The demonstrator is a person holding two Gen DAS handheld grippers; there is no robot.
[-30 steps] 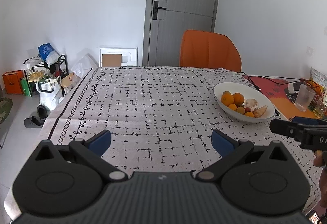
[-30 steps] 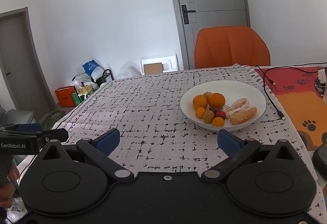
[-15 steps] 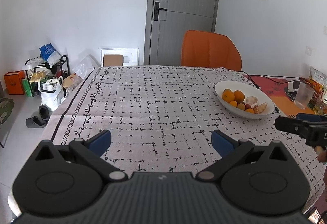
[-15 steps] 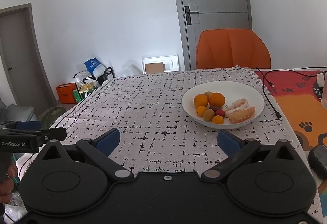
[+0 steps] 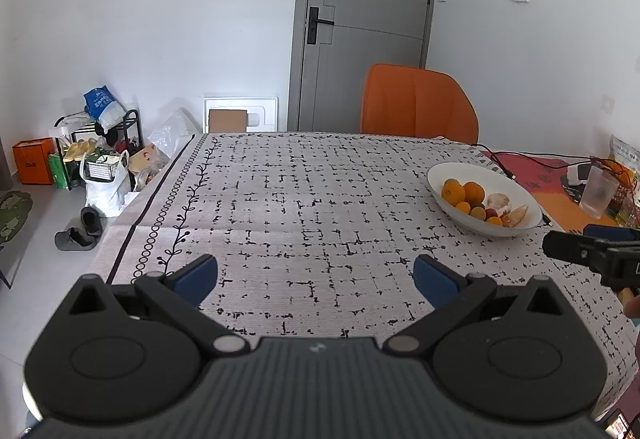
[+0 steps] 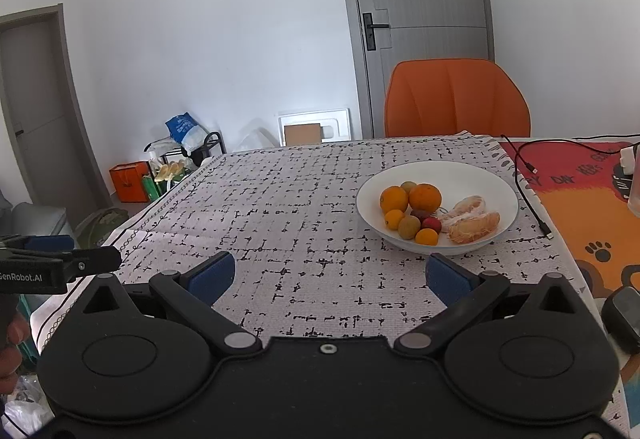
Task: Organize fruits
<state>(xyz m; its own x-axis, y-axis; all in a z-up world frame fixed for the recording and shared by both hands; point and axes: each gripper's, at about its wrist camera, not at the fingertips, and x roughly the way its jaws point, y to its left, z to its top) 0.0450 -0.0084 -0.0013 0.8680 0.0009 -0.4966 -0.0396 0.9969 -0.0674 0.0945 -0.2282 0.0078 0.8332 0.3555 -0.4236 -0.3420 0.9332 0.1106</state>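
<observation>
White walls, grey door behind cloth-covered counter (image 5: pixel 304 199). Left view: left hand-held gripper (image 5: pixel 316 271) released, empty; fruit bowl (image 5: pixel 448 175) well right. Right view: right hand-held gripper (image 6: pixel 326 275) released; oranges (image 6: pixel 425 197) judged firm, gripped across middle; peeled pomelo segments (image 6: pixel 474 225) judged soft, fragile.

Bright, even daylight, sharp focus, edges bowed by fisheye, corners perhaps vignetted.

A white bowl (image 6: pixel 496 183) is sitting on the tablecloth, holding two oranges (image 6: pixel 425 197) at 10 o'clock, small tangerines (image 6: pixel 426 237) and a kiwi (image 6: pixel 409 227) toward 7, and peeled pomelo segments (image 6: pixel 474 227) at 4.
</observation>
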